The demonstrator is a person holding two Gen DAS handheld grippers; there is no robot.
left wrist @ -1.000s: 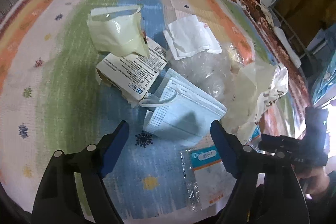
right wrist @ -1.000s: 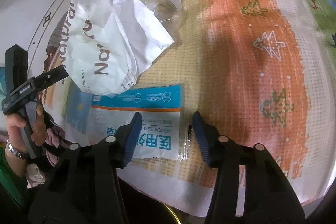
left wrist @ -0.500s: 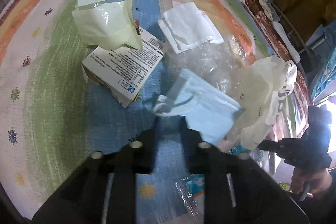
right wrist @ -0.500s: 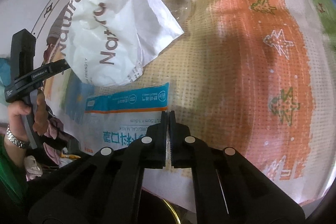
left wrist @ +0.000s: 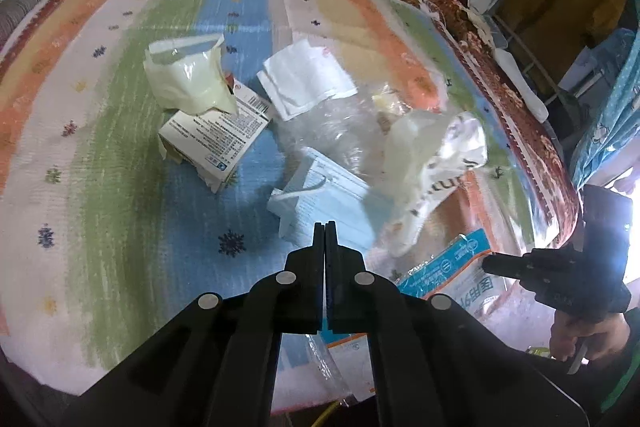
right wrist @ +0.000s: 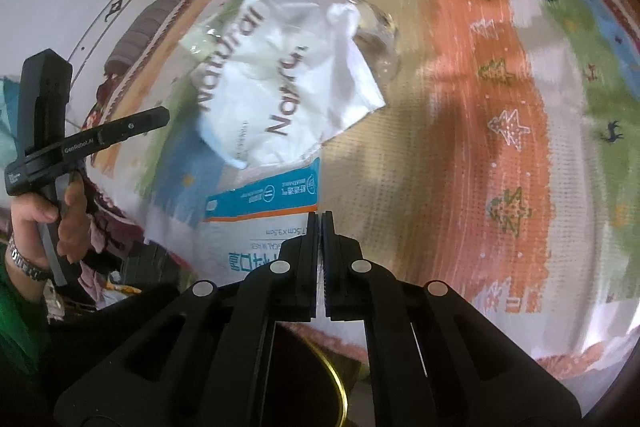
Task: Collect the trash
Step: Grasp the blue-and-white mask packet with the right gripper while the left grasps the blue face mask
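Since the earlier frames both pairs of tongs have snapped together and started lifting. My left tongs (left wrist: 324, 225) stood wide over the blue face mask (left wrist: 320, 193) a second ago; now they are clenched on its near edge, and the mask has tilted and shifted toward the white plastic bag (left wrist: 432, 163). My right tongs (right wrist: 321, 215) have likewise closed on the near corner of the mask wrapper (right wrist: 264, 215), the flat packet with the blue and orange band, and the packet has slid toward the bed's edge with them.

I take the white plastic bag as my landmark on the striped bedspread (left wrist: 120, 147). The mask lies just left of it, touching its lower edge; the wrapper lies just below it, at the near edge of the bed. Farther left of the bag sit a printed cardboard box (left wrist: 216, 143) with a cream pouch (left wrist: 188, 79) resting on it, a folded white paper (left wrist: 306, 79) beyond, and crumpled clear film (left wrist: 344, 131) between paper and bag.

To do this well, I judge both lifts should go slowly and straight up: each grip is only on a thin edge, so a jerk could let the piece slip out. The mask looks soft and pleated, its ear loop hanging loose and liable to snag the bag. The wrapper is glossy and limp, likely to flop.
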